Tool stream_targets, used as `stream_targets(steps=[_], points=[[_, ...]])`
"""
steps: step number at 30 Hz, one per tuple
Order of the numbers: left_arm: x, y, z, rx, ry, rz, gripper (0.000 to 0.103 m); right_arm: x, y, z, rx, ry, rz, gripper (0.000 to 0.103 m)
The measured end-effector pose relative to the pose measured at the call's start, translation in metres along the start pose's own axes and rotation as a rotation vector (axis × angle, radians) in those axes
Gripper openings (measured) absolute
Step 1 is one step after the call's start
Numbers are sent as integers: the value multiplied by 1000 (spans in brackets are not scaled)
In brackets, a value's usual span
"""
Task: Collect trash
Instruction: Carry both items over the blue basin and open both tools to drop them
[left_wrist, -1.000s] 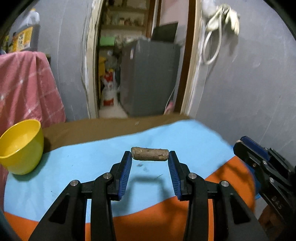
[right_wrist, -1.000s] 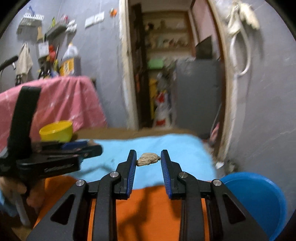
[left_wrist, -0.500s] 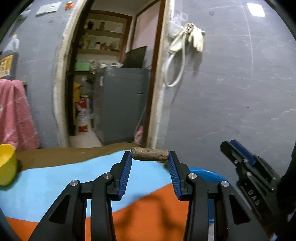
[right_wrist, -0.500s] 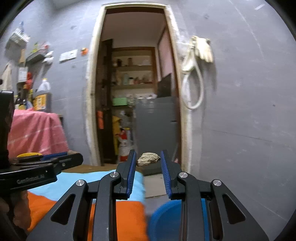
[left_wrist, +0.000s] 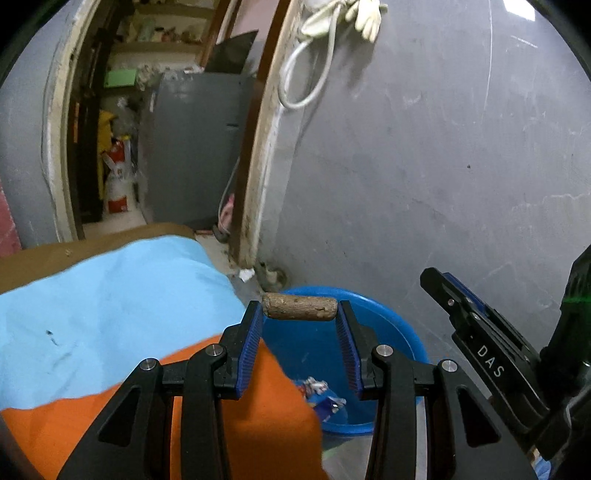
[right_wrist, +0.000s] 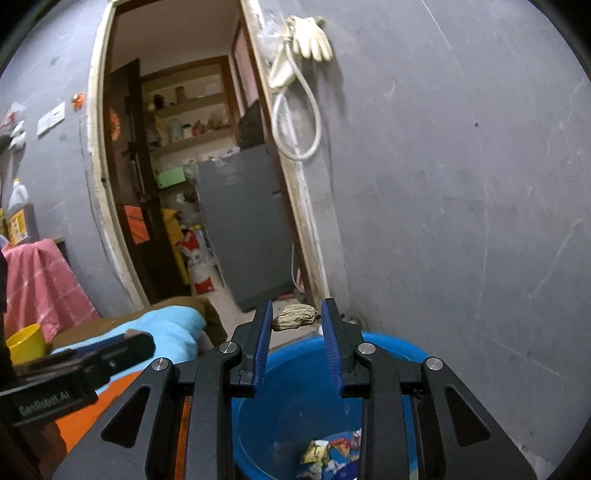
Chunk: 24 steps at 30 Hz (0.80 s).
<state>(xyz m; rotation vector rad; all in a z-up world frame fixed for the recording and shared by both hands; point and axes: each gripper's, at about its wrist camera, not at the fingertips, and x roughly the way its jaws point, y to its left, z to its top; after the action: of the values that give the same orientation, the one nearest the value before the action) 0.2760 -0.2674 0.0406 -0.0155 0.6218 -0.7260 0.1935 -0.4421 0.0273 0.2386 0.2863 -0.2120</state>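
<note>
The left gripper (left_wrist: 300, 314) is clamped on a short brown stick (left_wrist: 300, 311), which lies crosswise between the tips of its blue pads (left_wrist: 250, 345) and touches both of them. From the left wrist view the stick hangs over the near rim of a blue tub (left_wrist: 388, 314) that stands on the floor, close to a grey wall (left_wrist: 443, 166) and beside the edge of a table draped in a light blue and orange cloth (left_wrist: 110, 295). Crumpled wrappers (left_wrist: 325, 398) lie in the bottom of the tub. The right gripper (right_wrist: 296, 317) pinches a small, wrinkled tan scrap (right_wrist: 294, 317) between its own pad tips, with its jaws set narrower than the left pair. In the right wrist view this scrap is held above the far rim of the same tub (right_wrist: 391, 343), and more bright wrappers (right_wrist: 332, 458) show inside at the bottom of the picture. Each gripper appears at the edge of the other's camera, the right one (left_wrist: 480, 343) low on the right side and the left one (right_wrist: 74, 373) low on the left, so the two are side by side near the tub. A yellow bowl (right_wrist: 26, 343) sits on the far left of the table, well apart from the tub.
</note>
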Motion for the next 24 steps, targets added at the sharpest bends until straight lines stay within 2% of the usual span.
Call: stream_targets(steps=[4,6,9,19,24], points=[[15,-2,-3,-7,53,-16,37,3,-10,-2,25,36,-8,26],[18,-1,-7,-20,68,-28,40,4,-15,-3,37,46,-11,30],[19,1,-11,-27,67,-26,45,3,-18,-3,57,47,-14,36],[14,-1,-16,-28,50,-3,47,4,-20,-1,72,42,-13,38],[9,4,-15,-27,47,18,47,4,-20,0,73,40,-11,42]])
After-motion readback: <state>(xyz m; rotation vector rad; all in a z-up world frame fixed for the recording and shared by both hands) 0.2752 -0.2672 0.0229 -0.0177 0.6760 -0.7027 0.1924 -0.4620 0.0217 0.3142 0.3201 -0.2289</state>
